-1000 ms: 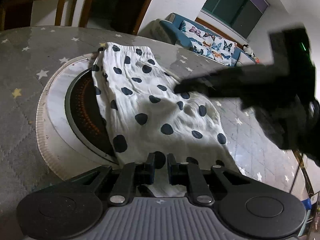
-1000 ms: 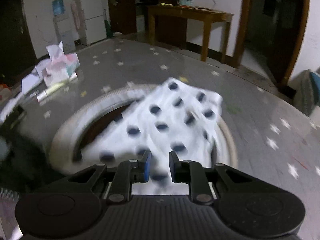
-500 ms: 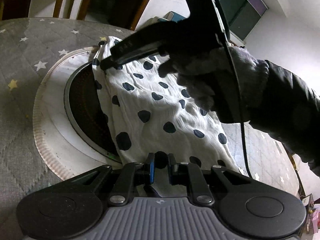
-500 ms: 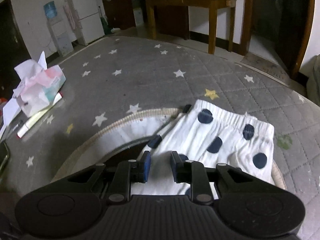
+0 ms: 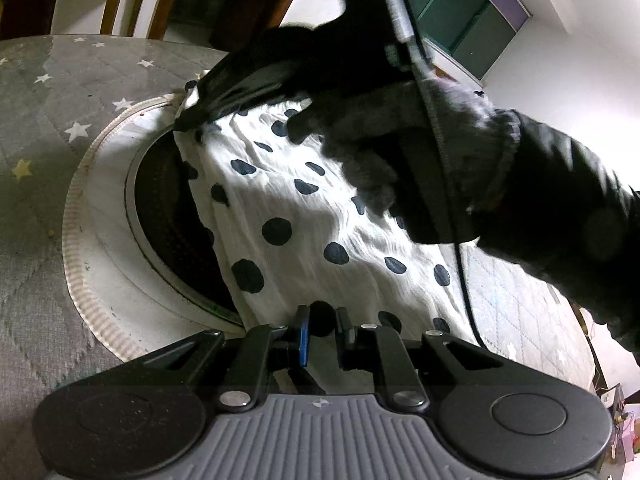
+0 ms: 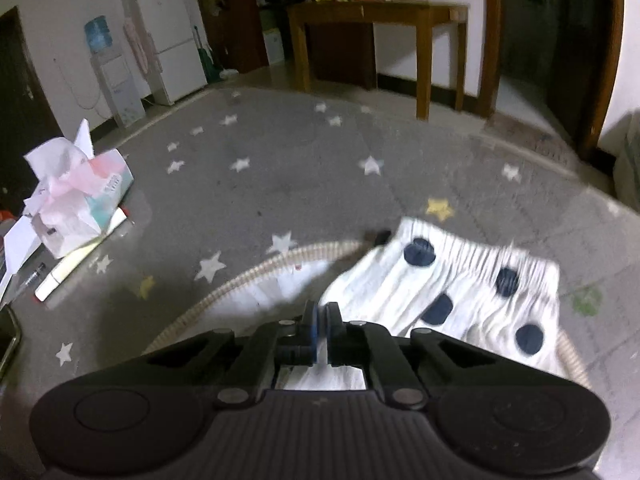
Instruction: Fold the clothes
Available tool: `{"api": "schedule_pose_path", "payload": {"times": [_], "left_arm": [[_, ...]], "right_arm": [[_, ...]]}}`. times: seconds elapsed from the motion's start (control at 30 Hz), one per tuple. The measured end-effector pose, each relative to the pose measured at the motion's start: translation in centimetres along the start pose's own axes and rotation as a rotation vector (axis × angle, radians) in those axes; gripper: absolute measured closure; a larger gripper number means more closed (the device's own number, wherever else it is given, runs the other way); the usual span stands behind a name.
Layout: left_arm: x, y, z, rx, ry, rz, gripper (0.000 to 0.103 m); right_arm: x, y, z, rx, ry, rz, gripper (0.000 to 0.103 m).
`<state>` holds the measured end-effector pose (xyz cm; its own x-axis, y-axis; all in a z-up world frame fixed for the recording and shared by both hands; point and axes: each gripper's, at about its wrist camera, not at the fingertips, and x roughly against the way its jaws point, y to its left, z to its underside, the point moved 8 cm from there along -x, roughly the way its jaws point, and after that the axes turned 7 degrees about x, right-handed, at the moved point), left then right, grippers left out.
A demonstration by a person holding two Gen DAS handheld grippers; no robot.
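A white garment with dark polka dots [image 5: 280, 200] lies stretched over a round inset in the grey star-patterned table cover [image 5: 32, 160]. My left gripper [image 5: 322, 322] is shut on its near hem, with a dark dot showing between the pads. A gloved hand [image 5: 380, 140] holds my right gripper [image 5: 186, 122] at the far left corner of the cloth. In the right wrist view my right gripper [image 6: 322, 314] is shut on the garment [image 6: 480, 292] at its left edge, just below the gathered waistband. The cloth bunches slightly at that pinch.
The round inset has a dark centre [image 5: 160, 208] and a white ring [image 5: 100, 248] with a braided rim. A tissue box [image 6: 80, 196], a pen [image 6: 60, 276] and a phone edge [image 6: 8, 340] lie at the left. A wooden table [image 6: 380, 12] and fridge [image 6: 168, 40] stand behind.
My right gripper swept across from the right to the garment's far left corner and its jaws closed there. The left gripper kept its hold on the near hem.
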<state>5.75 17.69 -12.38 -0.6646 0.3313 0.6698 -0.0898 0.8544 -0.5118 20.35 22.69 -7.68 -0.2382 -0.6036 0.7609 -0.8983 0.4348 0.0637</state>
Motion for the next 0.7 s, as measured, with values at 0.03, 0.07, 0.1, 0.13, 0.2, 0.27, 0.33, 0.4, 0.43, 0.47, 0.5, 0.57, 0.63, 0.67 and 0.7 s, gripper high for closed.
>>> {"api": "schedule_pose_path", "payload": {"times": [0.03, 0.07, 0.1, 0.13, 0.2, 0.27, 0.33, 0.4, 0.43, 0.47, 0.5, 0.57, 0.63, 0.67, 0.7], "left_arm": [[0.0, 0.0, 0.0, 0.000, 0.000, 0.000, 0.088], [0.0, 0.0, 0.0, 0.001, 0.001, -0.001, 0.088], [0.0, -0.1, 0.0, 0.000, 0.003, -0.003, 0.088], [0.0, -0.1, 0.0, -0.002, 0.005, -0.006, 0.088], [0.0, -0.2, 0.0, -0.006, 0.009, -0.014, 0.088], [0.2, -0.2, -0.3, -0.010, 0.004, -0.025, 0.088], [0.3, -0.3, -0.7, -0.012, -0.004, -0.035, 0.088], [0.3, -0.5, -1.4, -0.010, -0.018, -0.041, 0.088], [0.3, -0.5, -1.8, -0.009, -0.025, -0.043, 0.087], [0.2, -0.6, -2.2, -0.010, -0.032, -0.045, 0.087], [0.1, -0.7, -2.6, -0.011, -0.039, -0.047, 0.087], [-0.5, -0.8, -3.4, -0.005, -0.047, -0.057, 0.086], [-1.2, -0.9, -4.1, 0.003, -0.051, -0.060, 0.086], [-1.7, -0.9, -4.4, 0.005, -0.052, -0.068, 0.086], [-2.1, -0.8, -4.6, 0.006, -0.052, -0.077, 0.086]], "right_arm": [[-0.4, 0.0, 0.1, -0.008, 0.007, -0.010, 0.099], [-0.3, -0.1, 0.0, -0.009, -0.003, -0.016, 0.097], [0.0, -0.2, -0.1, -0.027, -0.008, -0.035, 0.095], [0.4, -0.4, -0.2, -0.044, -0.013, -0.054, 0.093], [2.2, -1.1, -0.6, -0.052, -0.039, -0.069, 0.092], [4.5, -2.0, -0.5, -0.032, -0.059, -0.061, 0.092], [6.6, -3.2, 0.1, -0.030, -0.061, -0.048, 0.092], [8.4, -4.3, 1.3, -0.013, -0.045, -0.019, 0.092], [9.1, -4.8, 2.2, -0.006, -0.035, -0.006, 0.092], [9.7, -5.2, 3.1, -0.005, -0.022, 0.000, 0.092], [10.0, -5.4, 3.9, -0.006, -0.010, 0.002, 0.092], [10.9, -5.6, 6.2, -0.003, 0.016, -0.012, 0.091], [11.3, -5.5, 8.2, 0.012, 0.033, -0.023, 0.091], [11.2, -5.3, 8.9, 0.017, 0.042, -0.028, 0.091], [11.1, -5.2, 9.6, 0.022, 0.051, -0.033, 0.091]]}}
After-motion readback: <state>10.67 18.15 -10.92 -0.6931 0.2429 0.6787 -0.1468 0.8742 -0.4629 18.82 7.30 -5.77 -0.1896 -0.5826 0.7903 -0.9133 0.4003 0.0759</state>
